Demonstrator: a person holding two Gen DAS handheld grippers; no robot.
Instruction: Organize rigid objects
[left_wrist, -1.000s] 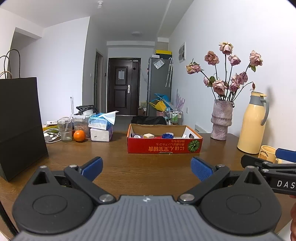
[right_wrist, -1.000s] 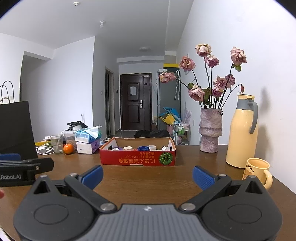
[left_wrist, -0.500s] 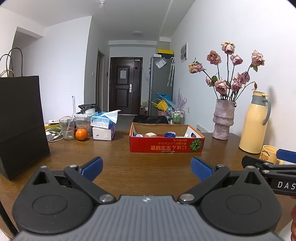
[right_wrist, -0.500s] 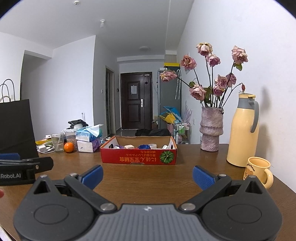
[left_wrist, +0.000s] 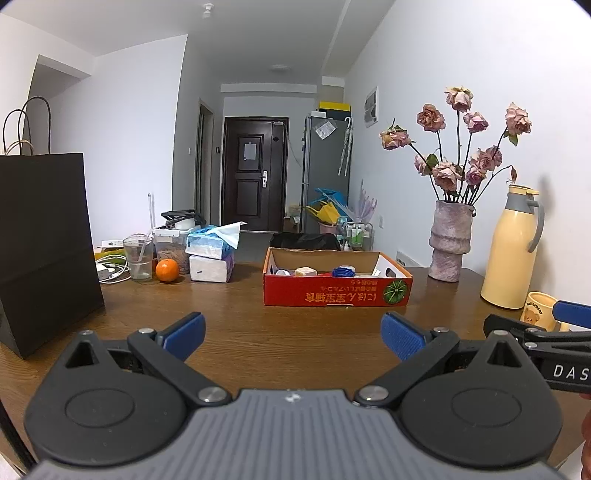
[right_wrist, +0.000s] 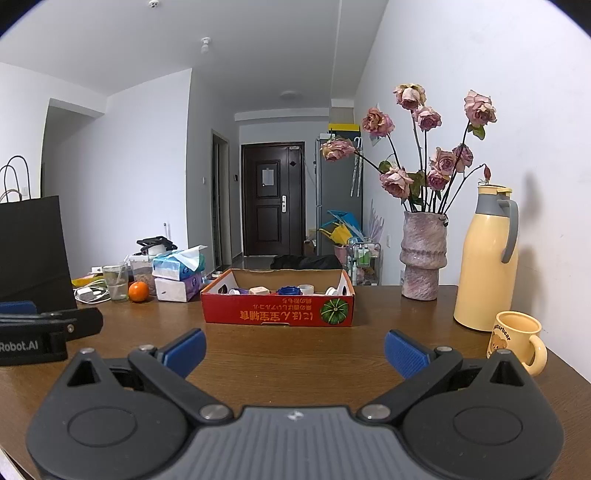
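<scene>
Two grippers: both held low over the near part of the brown wooden worktop (left_wrist: 295, 332), side by side, each empty.
Left gripper (left_wrist: 291, 330): blue-padded fingers (left_wrist: 184, 334) spread wide apart, nothing between them, only bare wood ahead.
Right gripper (right_wrist: 295, 347): blue-padded fingers (right_wrist: 404, 352) likewise spread wide, gripping nothing; its black side shows at the right edge of the left wrist view.
Open room: a broad bare strip of worktop lies between the fingertips and the box, free of objects in both views.
Task's things: a shallow red cardboard box with a green pumpkin print (right_wrist: 277, 314) sits mid-worktop, straight ahead of both grippers; small rigid items lie inside, among them a blue cap (right_wrist: 288, 290), a beige block (right_wrist: 258, 290) and white round pieces, partly hidden by the front wall.
Left side: tall black paper bag with handles (left_wrist: 44, 243) stands close to the near left edge; behind it a clear glass (left_wrist: 138, 256), an orange fruit (left_wrist: 167, 270) and stacked tissue packs (left_wrist: 210, 256).
Right side: mottled pink vase of dried roses (right_wrist: 421, 258), pale yellow thermos jug with grey handle (right_wrist: 487, 262) and yellow bear mug (right_wrist: 515, 338) stand along the wall, the mug just beside the right gripper's outer finger and near the worktop's right edge.
Far edge: worktop ends just behind the box; a hallway and dark door lie beyond.
</scene>
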